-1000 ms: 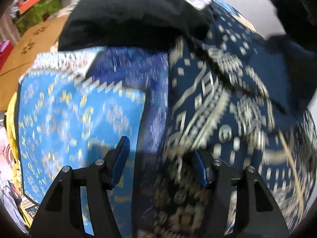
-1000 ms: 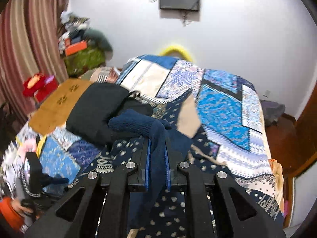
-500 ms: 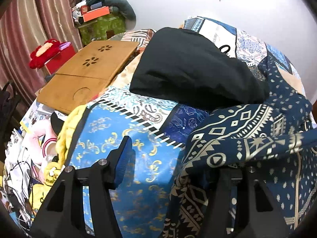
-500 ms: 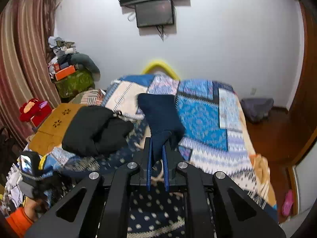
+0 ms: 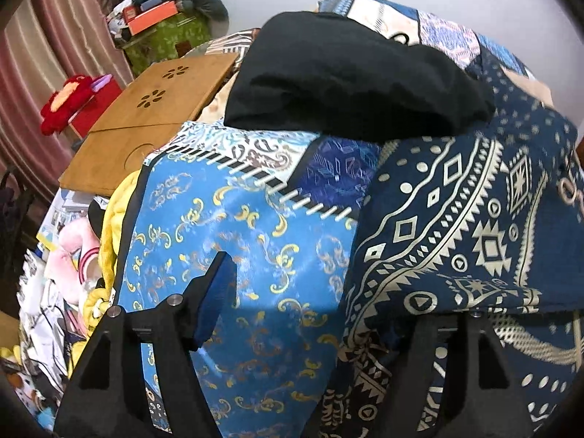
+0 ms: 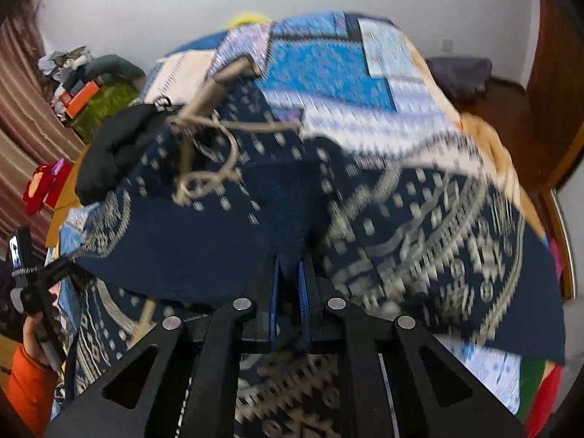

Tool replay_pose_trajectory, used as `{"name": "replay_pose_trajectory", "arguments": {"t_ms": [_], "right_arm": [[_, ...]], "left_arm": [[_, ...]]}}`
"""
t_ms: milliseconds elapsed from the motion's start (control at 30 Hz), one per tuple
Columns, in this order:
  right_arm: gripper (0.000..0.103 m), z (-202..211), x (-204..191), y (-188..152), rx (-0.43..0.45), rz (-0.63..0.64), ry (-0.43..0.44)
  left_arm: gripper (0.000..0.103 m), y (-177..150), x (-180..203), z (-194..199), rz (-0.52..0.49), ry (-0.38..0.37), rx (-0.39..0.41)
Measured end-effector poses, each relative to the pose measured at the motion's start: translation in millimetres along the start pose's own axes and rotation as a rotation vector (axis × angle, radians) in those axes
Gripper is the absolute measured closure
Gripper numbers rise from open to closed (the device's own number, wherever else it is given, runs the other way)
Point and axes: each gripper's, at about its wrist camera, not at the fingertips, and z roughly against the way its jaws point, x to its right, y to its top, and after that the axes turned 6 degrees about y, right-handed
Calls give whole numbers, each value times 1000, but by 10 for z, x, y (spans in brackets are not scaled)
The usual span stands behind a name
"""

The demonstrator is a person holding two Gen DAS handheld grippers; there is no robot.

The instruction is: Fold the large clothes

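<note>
Evidently the step in hand is the fold itself: the right gripper (image 6: 290, 294) has its fingers nearly closed on a pinch of the navy patterned garment (image 6: 419, 219), carrying that edge over the rest of the cloth, which lies spread across the patchwork bedspread (image 6: 328, 73). The left gripper (image 5: 328, 303) hangs at the garment's near corner with its fingers wide apart; its jaws have just been opening. One blue pad (image 5: 215, 299) stands clear over the bedspread, while the other finger is hidden under a drape of the garment (image 5: 456, 226), so the cloth rests on it but is not pinched.

Next, I judge, the right gripper must lay its held edge flat on the garment and let go, and the left must take a fresh hold for the following fold. The loose drawstring (image 6: 211, 153) could bunch inside the fold.

From the left wrist the picture is sharp: a black garment (image 5: 346, 73) sits just beyond the navy one, and a wooden lap tray (image 5: 146, 127) lies left of that. The right wrist view is blurred, yet it alone shows the drawstring, the far side of the garment, and the person's orange sleeve (image 6: 25, 387) holding the left gripper at the garment's left edge.
</note>
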Motion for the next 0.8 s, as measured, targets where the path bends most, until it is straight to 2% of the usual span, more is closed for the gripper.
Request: {"name": "replay_pose_trajectory", "arguments": {"t_ms": [167, 300, 467, 633, 667, 800], "right_arm": [[89, 110, 118, -136, -11, -20, -44], [89, 220, 156, -176, 9, -4, -148], [85, 373, 262, -191, 1, -32, -129], [81, 641, 288, -177, 70, -33, -145], [78, 679, 285, -158, 80, -33, -149], [50, 983, 340, -134, 176, -49, -151]], "left_arm": [[32, -31, 29, -30, -5, -19, -32], [32, -52, 39, 31, -40, -47, -54], [32, -134, 35, 246, -127, -83, -49], [32, -143, 41, 617, -225, -90, 15], [32, -124, 43, 711, -234, -97, 31], [28, 5, 78, 1101, -231, -126, 123]]}}
